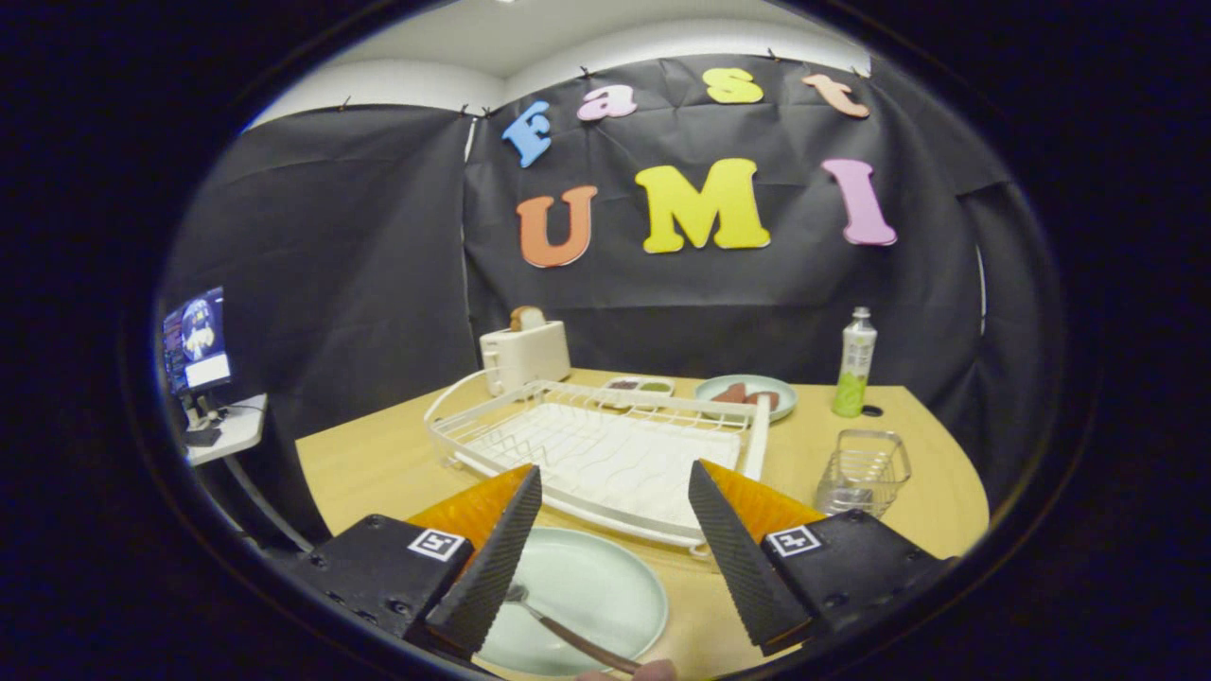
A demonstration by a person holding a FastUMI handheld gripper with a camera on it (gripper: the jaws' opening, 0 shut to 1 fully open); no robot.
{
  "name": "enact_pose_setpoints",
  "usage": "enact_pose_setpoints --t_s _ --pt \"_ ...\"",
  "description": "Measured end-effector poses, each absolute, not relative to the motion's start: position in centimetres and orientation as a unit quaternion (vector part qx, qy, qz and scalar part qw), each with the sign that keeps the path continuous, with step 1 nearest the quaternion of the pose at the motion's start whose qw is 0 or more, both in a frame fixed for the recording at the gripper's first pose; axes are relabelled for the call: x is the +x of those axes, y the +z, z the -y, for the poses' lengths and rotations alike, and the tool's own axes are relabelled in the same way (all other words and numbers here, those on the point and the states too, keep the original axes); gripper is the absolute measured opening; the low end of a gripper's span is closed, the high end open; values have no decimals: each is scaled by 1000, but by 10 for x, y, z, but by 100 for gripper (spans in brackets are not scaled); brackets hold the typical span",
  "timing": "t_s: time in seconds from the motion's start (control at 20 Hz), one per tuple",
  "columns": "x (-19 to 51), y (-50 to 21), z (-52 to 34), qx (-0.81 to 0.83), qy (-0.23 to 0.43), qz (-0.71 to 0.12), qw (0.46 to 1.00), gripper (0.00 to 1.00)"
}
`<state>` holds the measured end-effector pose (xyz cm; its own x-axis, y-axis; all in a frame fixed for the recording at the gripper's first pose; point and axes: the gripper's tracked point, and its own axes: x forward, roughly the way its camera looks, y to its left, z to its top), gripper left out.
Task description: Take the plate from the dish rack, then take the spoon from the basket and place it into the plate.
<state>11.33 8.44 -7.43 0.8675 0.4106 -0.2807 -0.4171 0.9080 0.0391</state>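
A pale green plate (591, 591) lies on the wooden table (378, 463), just in front of the white dish rack (605, 445). A spoon (558, 626) rests in the plate, its bowl near the left finger and its handle running toward me. My gripper (615, 558) hovers over the plate, open, with nothing between its fingers. The clear wire basket (863, 471) stands beyond the right finger, to the right of the rack. A fingertip (643, 672) of a person shows at the spoon handle's near end.
Behind the rack stand a white toaster (523, 355) with a slice of bread, a small divided dish (640, 386), a plate with food (747, 394) and a green bottle (855, 364). A monitor (197, 342) sits on a side desk to the left.
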Motion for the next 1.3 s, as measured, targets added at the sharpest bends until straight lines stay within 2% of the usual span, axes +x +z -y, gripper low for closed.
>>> enact_pose_setpoints --t_s 0.25,0.6,1.0,1.3 --pt "106 -42 -44 -18 114 -99 988 100" --pt "61 13 2 -1 14 -20 1000 100" --pt "10 33 0 -9 -19 29 999 100" --pt "-22 43 -38 -24 12 67 997 100"
